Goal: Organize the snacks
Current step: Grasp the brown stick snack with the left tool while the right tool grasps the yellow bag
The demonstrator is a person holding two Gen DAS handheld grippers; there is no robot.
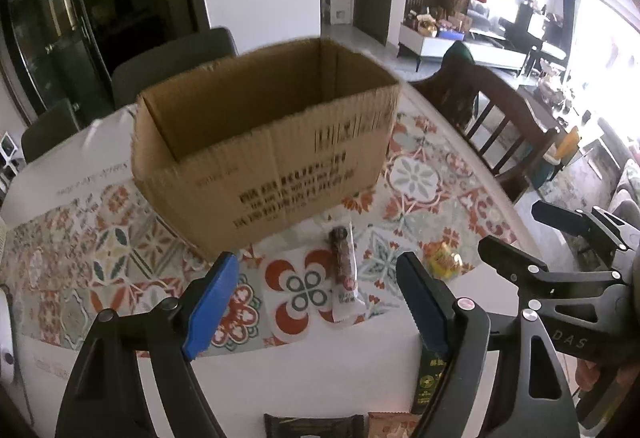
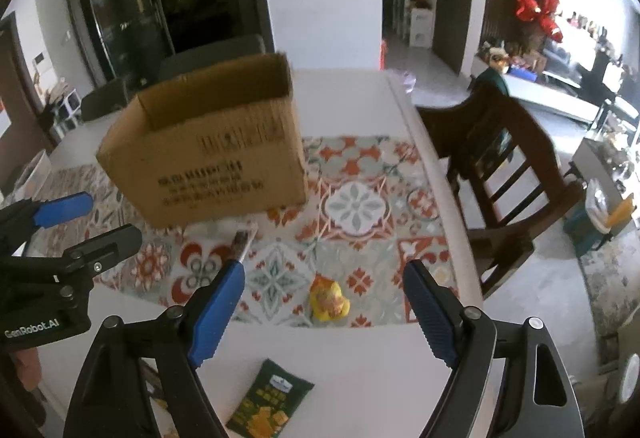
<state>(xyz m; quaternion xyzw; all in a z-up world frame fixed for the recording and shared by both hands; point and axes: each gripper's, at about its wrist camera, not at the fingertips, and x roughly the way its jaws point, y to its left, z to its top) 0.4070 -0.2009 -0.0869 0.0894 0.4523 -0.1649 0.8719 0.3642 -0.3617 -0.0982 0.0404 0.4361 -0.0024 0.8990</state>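
The long clear-wrapped brown snack stick (image 1: pixel 343 270) lies dead ahead between the spread left fingers (image 1: pixel 216 302), its long axis pointing toward the open cardboard box (image 1: pixel 264 158). The right fingers (image 2: pixel 218 312) are spread too, nearer the small yellow wrapped candy (image 2: pixel 329 302) by the counter's right edge.

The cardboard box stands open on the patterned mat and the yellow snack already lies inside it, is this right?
Not quite. The cardboard box does stand open on the patterned mat, but the yellow snack lies outside it, on the mat nearer the camera, as the right wrist view shows.

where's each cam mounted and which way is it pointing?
Left wrist: on the left tool, facing the cardboard box and long snack stick; right tool at its right edge.
Right wrist: on the right tool, facing the yellow snack and green packet; left tool at its left edge.
Shared: box, stick, yellow snack.
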